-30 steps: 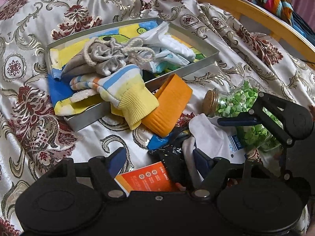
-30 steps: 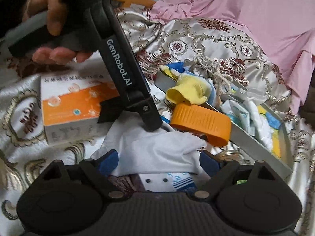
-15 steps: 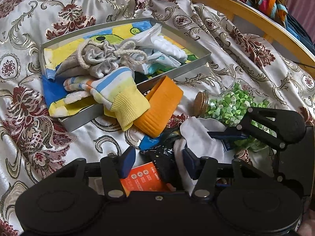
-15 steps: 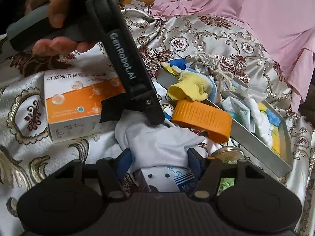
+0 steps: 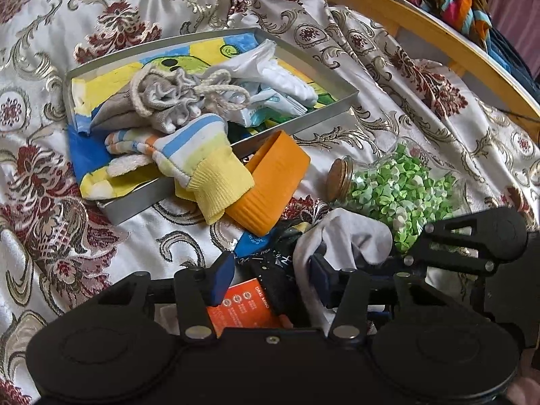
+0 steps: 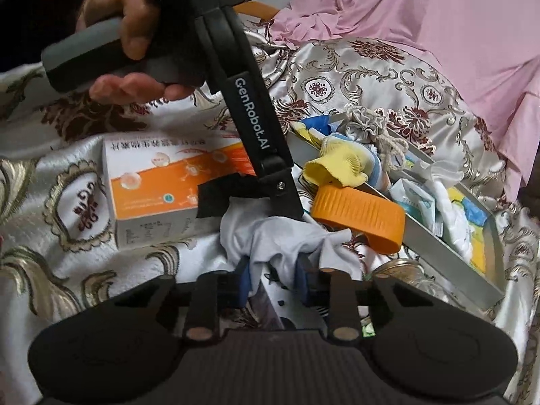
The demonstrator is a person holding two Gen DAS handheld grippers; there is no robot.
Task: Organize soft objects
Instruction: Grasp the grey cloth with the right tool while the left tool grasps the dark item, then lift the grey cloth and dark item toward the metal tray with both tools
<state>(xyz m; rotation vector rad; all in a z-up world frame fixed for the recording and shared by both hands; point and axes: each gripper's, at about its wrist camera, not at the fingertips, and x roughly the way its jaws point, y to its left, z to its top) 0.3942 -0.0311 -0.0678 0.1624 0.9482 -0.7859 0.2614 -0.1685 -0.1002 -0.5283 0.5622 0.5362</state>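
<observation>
A white soft cloth [image 5: 351, 236] lies crumpled on the bedspread between both grippers; it also shows in the right wrist view [image 6: 283, 236]. My right gripper [image 6: 273, 280] is shut on the near fold of this cloth. My left gripper [image 5: 270, 276] is partly closed around a black packet [image 5: 273, 270] and the cloth's edge; its grip is unclear. A metal tray [image 5: 324, 114] holds a grey drawstring pouch [image 5: 168, 98], a striped yellow sock [image 5: 202, 162] over its rim, and white packets [image 5: 276, 84].
An orange lid [image 5: 273, 182] leans on the tray's near wall. A corked jar of green paper stars [image 5: 398, 189] lies to the right. An orange and white box [image 6: 162, 189] lies left of the cloth. A wooden bed rail [image 5: 422, 27] runs behind.
My right gripper's fingers closed from wide open onto the white cloth. My left gripper's fingers narrowed around the black packet and cloth edge. The cloth has bunched up.
</observation>
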